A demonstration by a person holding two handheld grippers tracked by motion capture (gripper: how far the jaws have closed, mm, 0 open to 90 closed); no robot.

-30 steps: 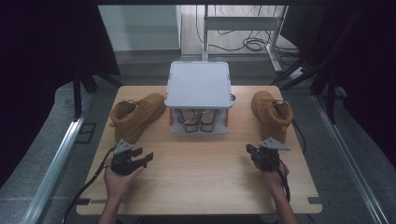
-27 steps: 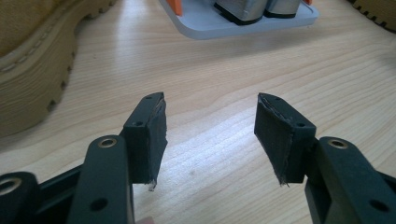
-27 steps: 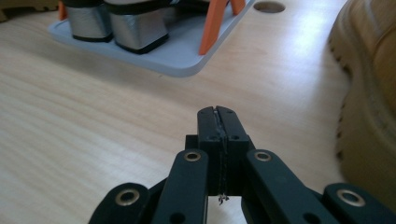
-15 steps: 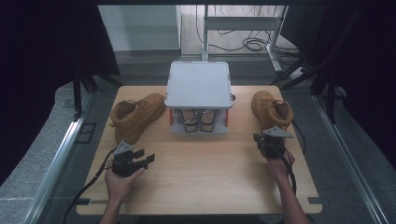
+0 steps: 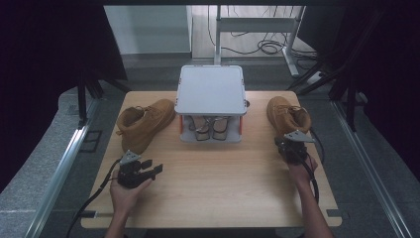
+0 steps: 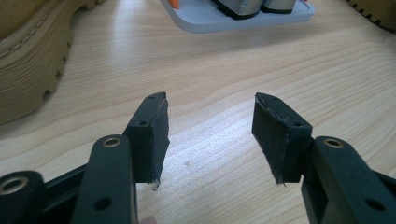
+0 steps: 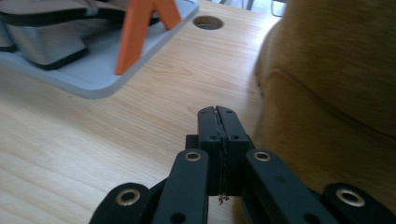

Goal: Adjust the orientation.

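front table [image 5: 213,183] free | rack [image 5: 210,91] between boots [image 5: 143,121]

A tan suede boot [image 5: 288,116] stands upright near the table's right edge; its mate [image 5: 144,124] lies tilted at left.

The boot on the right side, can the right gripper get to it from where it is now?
Probably yes. The right gripper sits just in front of the right boot, with bare table and nothing standing between them. But its jaws are shut tight, so they would need to open before they could grab it.

A light wooden table [image 5: 208,183] carries two tan boots [image 5: 144,123] [image 5: 287,115] flanking a grey two-tier rack [image 5: 210,99]
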